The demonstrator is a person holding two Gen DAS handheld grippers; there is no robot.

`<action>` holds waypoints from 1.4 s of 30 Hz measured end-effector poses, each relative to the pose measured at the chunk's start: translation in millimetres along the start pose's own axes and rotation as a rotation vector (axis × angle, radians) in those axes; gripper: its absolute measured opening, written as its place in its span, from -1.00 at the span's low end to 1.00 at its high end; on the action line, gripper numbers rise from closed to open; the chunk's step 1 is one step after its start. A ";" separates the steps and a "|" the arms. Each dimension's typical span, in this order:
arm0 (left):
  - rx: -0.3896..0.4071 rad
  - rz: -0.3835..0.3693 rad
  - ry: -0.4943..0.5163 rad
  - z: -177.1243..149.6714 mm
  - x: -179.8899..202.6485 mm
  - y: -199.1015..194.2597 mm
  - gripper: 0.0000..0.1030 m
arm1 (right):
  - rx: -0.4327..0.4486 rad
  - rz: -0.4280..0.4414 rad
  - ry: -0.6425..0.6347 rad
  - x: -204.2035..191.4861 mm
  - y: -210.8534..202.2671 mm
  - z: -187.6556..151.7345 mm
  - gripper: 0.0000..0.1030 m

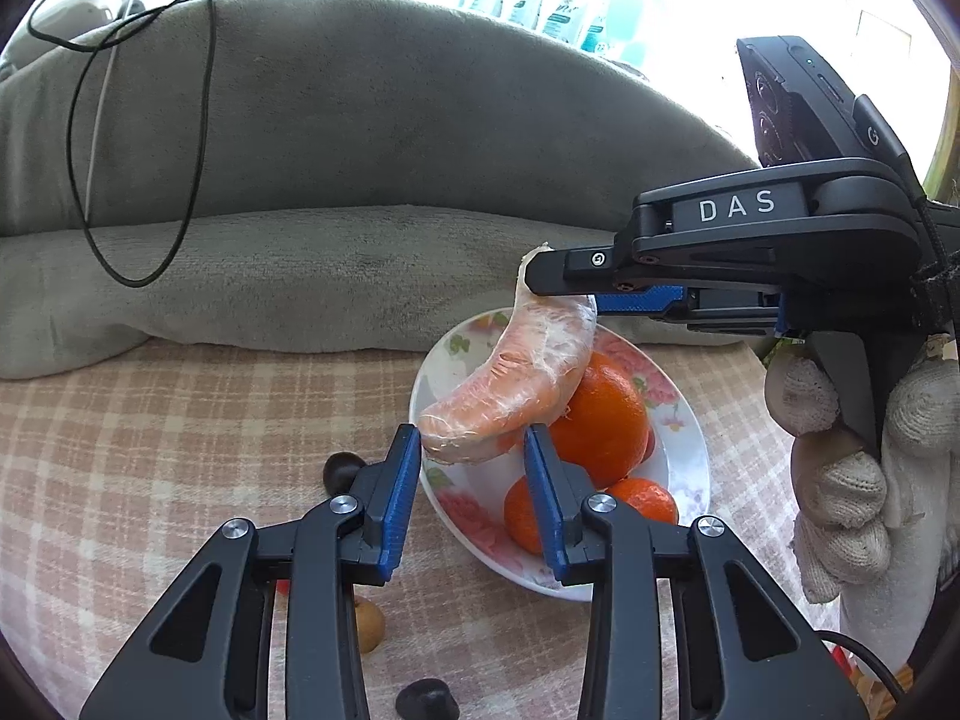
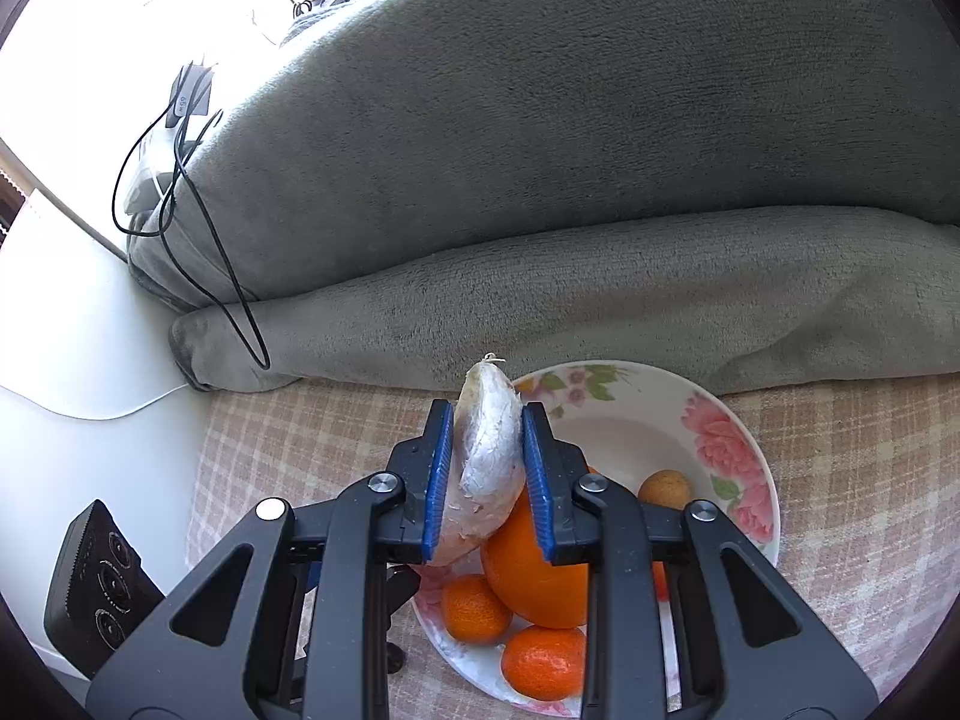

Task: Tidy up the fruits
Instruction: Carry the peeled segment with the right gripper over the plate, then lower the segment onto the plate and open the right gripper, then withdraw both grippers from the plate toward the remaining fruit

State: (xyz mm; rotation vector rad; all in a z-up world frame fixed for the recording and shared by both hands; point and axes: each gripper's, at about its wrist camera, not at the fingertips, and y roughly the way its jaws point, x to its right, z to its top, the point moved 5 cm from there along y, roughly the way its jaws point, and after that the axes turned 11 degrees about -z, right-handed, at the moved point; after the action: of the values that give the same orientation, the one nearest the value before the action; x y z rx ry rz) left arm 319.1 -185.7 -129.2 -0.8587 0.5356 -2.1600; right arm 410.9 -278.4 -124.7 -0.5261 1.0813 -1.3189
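Note:
A floral plate [image 1: 690,450] [image 2: 630,420] on the checked cloth holds a large orange [image 1: 606,414] [image 2: 534,576], small mandarins [image 1: 645,498] [image 2: 543,660] and a small brown fruit [image 2: 665,489]. My right gripper [image 2: 486,468] [image 1: 561,291] is shut on a peeled pomelo segment [image 1: 516,384] [image 2: 489,456], held above the plate. My left gripper [image 1: 471,468] is open, its pads either side of the segment's lower end without touching.
Loose dark nuts [image 1: 342,471] [image 1: 427,699] and a brown fruit [image 1: 369,624] lie on the cloth left of the plate. A grey blanket-covered cushion [image 1: 360,180] [image 2: 600,180] rises behind, with black cables [image 1: 198,120] [image 2: 198,204] hanging over it.

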 end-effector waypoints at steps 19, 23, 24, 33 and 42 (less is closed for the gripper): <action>-0.031 -0.014 -0.002 -0.9 -7.6 15.8 -0.34 | -0.013 -0.040 -0.020 -4.5 8.3 1.0 -0.44; -0.031 -0.013 0.002 -0.5 -4.8 16.8 -0.34 | 0.003 -0.067 -0.038 -6.0 6.5 1.5 -0.43; -0.031 -0.014 0.001 -0.5 -4.8 16.7 -0.34 | 0.005 -0.068 -0.038 -5.8 6.0 1.7 -0.42; -0.022 -0.010 0.003 -1.2 0.3 9.6 -0.34 | 0.044 -0.086 -0.040 -1.0 -2.4 2.5 0.03; -0.013 0.001 0.017 -1.0 1.8 -4.1 -0.11 | 0.066 -0.092 -0.052 1.7 -11.6 0.6 0.25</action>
State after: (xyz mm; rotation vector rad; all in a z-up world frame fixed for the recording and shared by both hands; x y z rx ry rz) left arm 315.5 -184.3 -126.7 -0.8470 0.5589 -2.1672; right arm 405.4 -282.9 -115.4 -0.5632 0.9770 -1.4096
